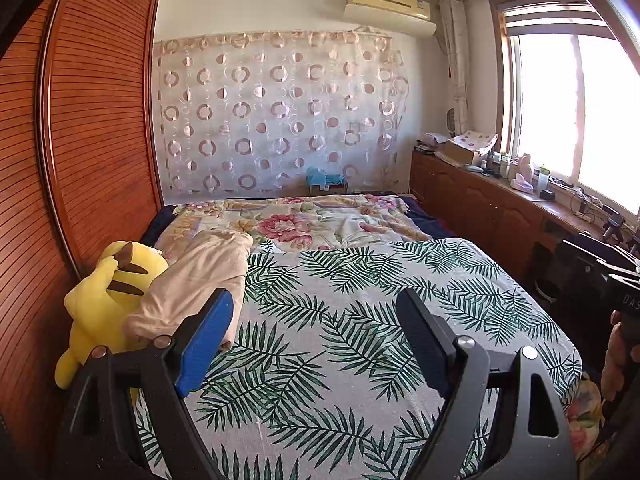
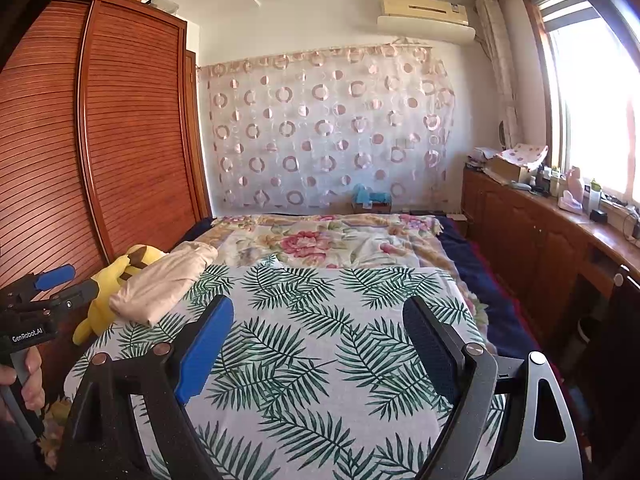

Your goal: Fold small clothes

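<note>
A beige garment (image 1: 196, 280) lies bunched at the left side of the bed, on the leaf-print cloth (image 1: 360, 320), leaning on a yellow plush toy (image 1: 104, 300). It also shows in the right wrist view (image 2: 160, 284). My left gripper (image 1: 316, 320) is open and empty, held above the leaf cloth just right of the garment. My right gripper (image 2: 320, 324) is open and empty over the middle of the leaf cloth (image 2: 340, 340). The left gripper (image 2: 56, 280) also appears at the left edge of the right wrist view, held in a hand.
A slatted wooden wardrobe (image 1: 92, 140) runs along the bed's left side. A floral quilt (image 1: 304, 220) covers the far half of the bed. A wooden cabinet (image 1: 480, 200) with clutter stands on the right under the window (image 1: 568, 108). The plush toy (image 2: 108, 292) sits by the wardrobe.
</note>
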A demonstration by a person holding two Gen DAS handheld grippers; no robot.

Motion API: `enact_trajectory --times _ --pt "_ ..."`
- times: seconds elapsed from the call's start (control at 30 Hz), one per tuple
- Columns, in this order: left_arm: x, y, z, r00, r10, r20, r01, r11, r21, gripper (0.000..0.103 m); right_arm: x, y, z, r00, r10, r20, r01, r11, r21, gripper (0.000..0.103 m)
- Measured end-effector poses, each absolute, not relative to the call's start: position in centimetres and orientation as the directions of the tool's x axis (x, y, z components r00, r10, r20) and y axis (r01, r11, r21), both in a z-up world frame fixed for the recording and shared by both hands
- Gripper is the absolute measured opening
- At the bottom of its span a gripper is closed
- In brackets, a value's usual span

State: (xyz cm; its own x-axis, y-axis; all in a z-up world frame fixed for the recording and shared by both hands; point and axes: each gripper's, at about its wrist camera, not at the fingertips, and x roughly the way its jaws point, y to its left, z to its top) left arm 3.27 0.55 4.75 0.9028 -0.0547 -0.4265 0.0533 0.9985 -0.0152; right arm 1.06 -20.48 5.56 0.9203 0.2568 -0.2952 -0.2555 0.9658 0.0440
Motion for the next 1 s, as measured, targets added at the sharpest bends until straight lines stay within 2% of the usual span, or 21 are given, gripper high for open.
enact_trajectory --times 1.0 --pt "2.89 0.32 4.95 0.906 -0.057 -0.420 0.056 0.998 -0.015 0.084 1.49 -20.59 5.28 0.923 0.259 -0.284 -0.257 0.965 0.046 0.088"
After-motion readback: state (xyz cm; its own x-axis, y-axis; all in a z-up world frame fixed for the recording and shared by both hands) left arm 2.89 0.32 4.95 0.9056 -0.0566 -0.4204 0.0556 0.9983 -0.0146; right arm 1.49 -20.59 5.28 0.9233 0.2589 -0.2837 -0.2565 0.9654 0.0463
